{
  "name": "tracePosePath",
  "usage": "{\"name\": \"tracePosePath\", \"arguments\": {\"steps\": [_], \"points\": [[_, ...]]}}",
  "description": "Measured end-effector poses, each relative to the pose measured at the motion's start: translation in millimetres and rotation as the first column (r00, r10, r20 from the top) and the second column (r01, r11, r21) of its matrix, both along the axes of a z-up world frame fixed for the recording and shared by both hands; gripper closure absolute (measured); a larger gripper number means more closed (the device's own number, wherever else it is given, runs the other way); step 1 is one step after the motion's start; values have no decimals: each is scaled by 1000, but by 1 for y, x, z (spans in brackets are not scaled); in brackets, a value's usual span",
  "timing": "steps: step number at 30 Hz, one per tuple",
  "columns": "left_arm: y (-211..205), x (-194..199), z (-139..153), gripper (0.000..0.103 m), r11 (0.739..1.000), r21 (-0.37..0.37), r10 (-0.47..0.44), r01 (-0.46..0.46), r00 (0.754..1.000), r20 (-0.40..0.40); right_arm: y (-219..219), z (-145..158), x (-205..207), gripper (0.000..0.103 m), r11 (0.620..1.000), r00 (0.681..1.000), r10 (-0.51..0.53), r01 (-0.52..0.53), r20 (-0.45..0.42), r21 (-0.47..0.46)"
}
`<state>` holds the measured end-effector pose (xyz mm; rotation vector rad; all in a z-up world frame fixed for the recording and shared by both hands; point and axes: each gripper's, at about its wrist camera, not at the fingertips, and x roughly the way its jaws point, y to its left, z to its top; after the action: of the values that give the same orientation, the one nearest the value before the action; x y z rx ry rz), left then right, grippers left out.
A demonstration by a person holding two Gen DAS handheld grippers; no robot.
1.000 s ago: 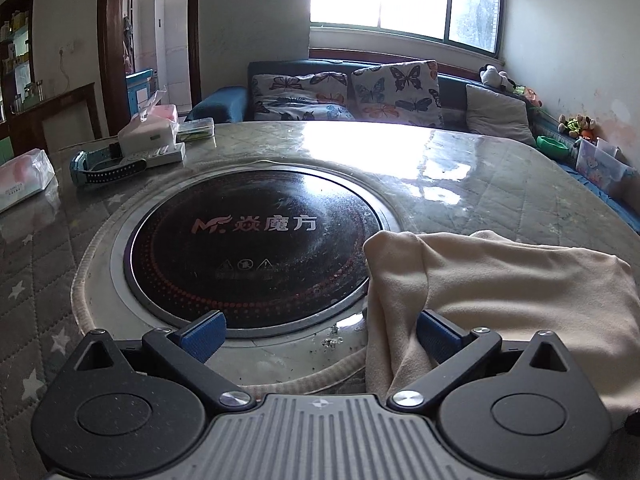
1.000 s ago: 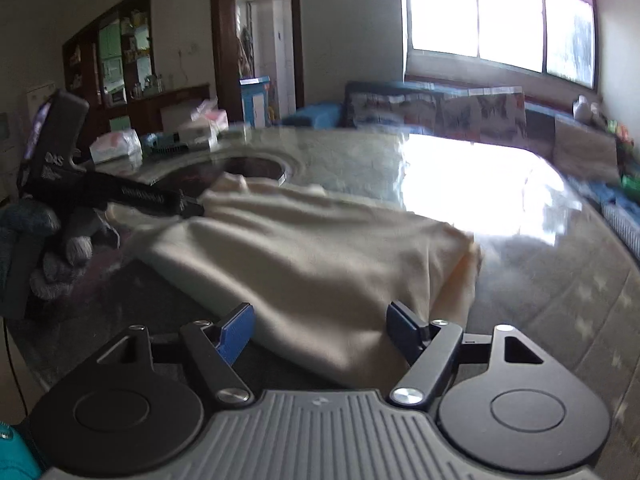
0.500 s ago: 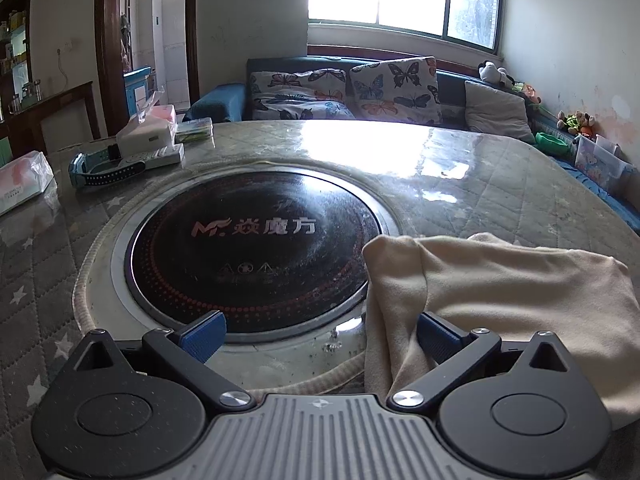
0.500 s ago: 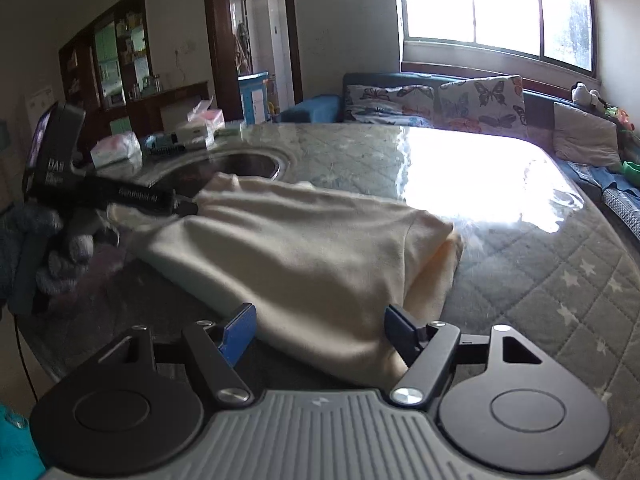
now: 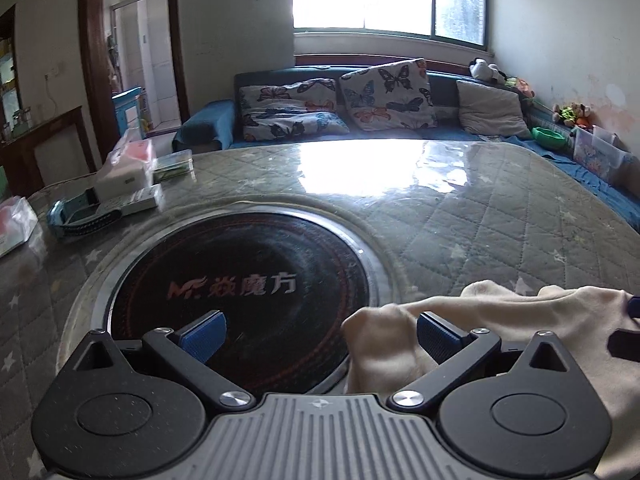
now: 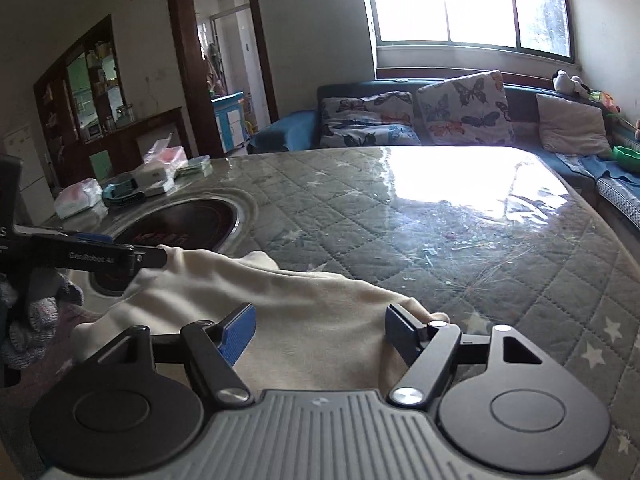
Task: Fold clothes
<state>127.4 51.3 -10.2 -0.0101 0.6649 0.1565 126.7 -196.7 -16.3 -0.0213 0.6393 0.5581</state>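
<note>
The far half of the table (image 6: 460, 216) and its right edge lie bare, so a gripper can pass there freely. In the left half, the round black cooktop (image 5: 244, 292) is flush with the surface and blocks nothing. At the far left edge stand tissue packs (image 5: 128, 168), a white box (image 5: 140, 200) and a blue watch (image 5: 80, 216). The cream garment (image 6: 304, 320) covers the near edge. Behind the far edge is a sofa (image 5: 360, 108).

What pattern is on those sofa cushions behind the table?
Butterflies on a pale ground, clearest on the sofa cushions in the right wrist view.
</note>
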Motion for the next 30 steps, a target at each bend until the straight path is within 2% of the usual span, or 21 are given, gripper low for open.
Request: {"name": "tracePosePath", "arguments": {"steps": [3,8,15,21,25,28,30], "points": [[-2,12,-6,0,1000,23,-4,5,1000,-20,-2,-10,10,29,999,998,-32,32,-45,-13],[8,22,-17,0,1000,13,16,-15,998,-53,-8,-12,14,30,999,997,-46,47,-68,8],[-8,22,-2,0,999,4,-32,32,999,-31,-3,0,17,30,997,996,-75,76,-45,25],[-27,31,1,0,997,27,-77,78,996,-48,22,-1,35,30,992,993,-110,107,-32,-64],[-31,40,-11,0,994,76,-68,75,994,-90,35,-10,52,30,985,987,-137,127,-87,-119],[-28,41,-16,0,994,80,-60,68,994,-95,36,-16,57,30,982,982,-152,138,-109,-125],[-23,37,-14,0,996,69,-56,62,994,-90,35,-14,51,30,984,987,-136,125,-89,-124]]}}
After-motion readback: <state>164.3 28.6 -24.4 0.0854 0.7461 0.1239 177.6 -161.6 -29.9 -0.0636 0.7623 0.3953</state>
